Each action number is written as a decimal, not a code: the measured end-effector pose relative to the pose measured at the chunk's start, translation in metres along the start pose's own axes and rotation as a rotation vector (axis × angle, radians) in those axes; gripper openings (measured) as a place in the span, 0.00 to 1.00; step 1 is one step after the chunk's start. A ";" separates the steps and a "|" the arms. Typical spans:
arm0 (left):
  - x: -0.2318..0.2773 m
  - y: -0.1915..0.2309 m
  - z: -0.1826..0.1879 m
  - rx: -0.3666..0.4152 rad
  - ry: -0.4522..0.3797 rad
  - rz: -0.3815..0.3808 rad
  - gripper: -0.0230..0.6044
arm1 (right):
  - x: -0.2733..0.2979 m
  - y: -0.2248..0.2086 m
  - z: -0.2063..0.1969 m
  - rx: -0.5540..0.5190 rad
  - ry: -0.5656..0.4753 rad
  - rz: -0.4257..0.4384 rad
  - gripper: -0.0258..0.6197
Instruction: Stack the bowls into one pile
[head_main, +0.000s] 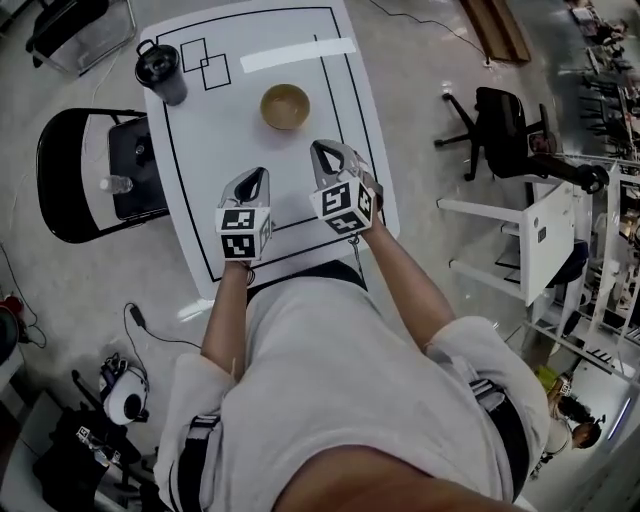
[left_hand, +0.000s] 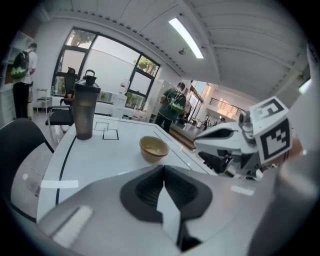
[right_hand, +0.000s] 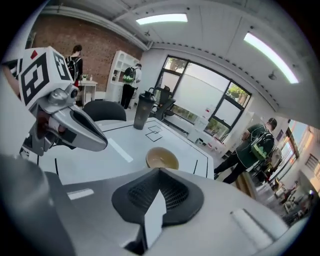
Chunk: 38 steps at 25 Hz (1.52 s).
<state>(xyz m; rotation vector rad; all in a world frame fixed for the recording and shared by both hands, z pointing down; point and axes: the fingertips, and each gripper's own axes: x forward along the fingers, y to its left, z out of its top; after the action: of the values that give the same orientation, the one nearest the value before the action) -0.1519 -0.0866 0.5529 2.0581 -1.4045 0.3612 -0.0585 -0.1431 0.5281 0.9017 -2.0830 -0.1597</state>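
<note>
Left fingers: my left gripper (head_main: 257, 176) has its fingers (left_hand: 142, 189) pressed together, with nothing between them.
Right fingers: my right gripper (head_main: 322, 150) is the same, its fingers (right_hand: 175, 192) closed on nothing.
Grippers: they sit side by side over the desk (head_main: 200, 150), near its 6 o'clock edge.
Bowl: the bowl (head_main: 285, 106) stands upright on the desk at 12 o'clock from both grippers, well apart from them.
Bottle: a dark bottle (head_main: 161, 73) stands at the desk's 10 o'clock corner.

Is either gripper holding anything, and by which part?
Nothing. Left gripper and right gripper are shut and empty; the bowl sits free on the table.
</note>
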 end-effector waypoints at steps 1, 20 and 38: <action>-0.003 -0.010 0.001 0.006 -0.017 0.007 0.04 | -0.011 -0.002 -0.006 0.016 -0.017 -0.010 0.04; -0.077 -0.184 -0.031 0.151 -0.262 0.166 0.04 | -0.216 -0.011 -0.097 0.338 -0.378 -0.067 0.04; -0.165 -0.299 -0.055 0.158 -0.383 0.272 0.04 | -0.350 0.006 -0.132 0.461 -0.541 -0.084 0.04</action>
<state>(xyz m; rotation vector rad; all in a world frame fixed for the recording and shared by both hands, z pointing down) 0.0606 0.1442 0.4067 2.1435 -1.9512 0.1986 0.1730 0.1152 0.3868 1.3358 -2.6444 0.0456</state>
